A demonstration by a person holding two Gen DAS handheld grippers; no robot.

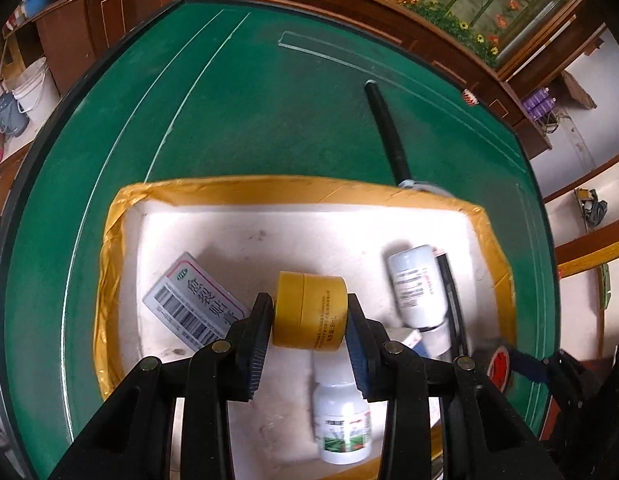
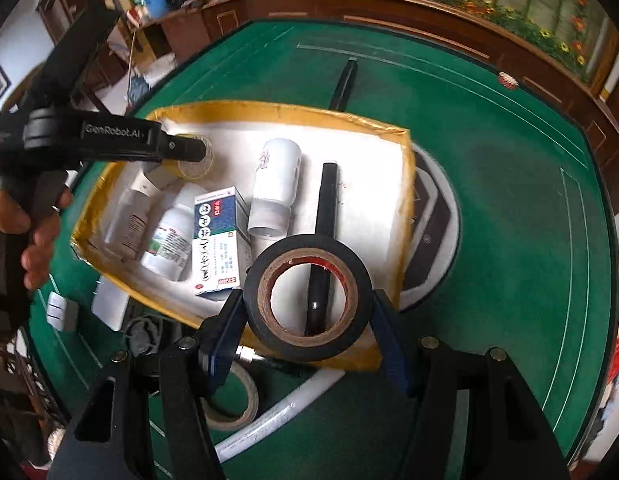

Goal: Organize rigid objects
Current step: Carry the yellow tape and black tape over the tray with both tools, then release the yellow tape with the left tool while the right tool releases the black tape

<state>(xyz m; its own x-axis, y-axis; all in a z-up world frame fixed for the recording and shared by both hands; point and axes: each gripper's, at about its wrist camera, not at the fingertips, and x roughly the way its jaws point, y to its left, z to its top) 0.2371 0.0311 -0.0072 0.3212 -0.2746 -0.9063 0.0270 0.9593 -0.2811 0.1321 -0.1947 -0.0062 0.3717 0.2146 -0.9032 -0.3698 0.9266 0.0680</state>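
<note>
**Both grippers held tape rolls over the box**

The left gripper (image 1: 309,312) had its jaws pinching a yellow tape roll (image 1: 309,310) above the white floor of the yellow-rimmed box (image 1: 109,248), which sat on the green surface (image 1: 249,100). Below it lay a barcoded carton (image 1: 195,304) to the left, a white bottle (image 1: 417,286) to the right and a green-labelled bottle (image 1: 343,420) nearer. The right gripper (image 2: 307,312) had its jaws clamped on a black tape roll (image 2: 307,304) over the box's near edge, just above a black marker (image 2: 323,248). A beige tape roll (image 2: 233,400) lay on the surface, near the right gripper.
</note>
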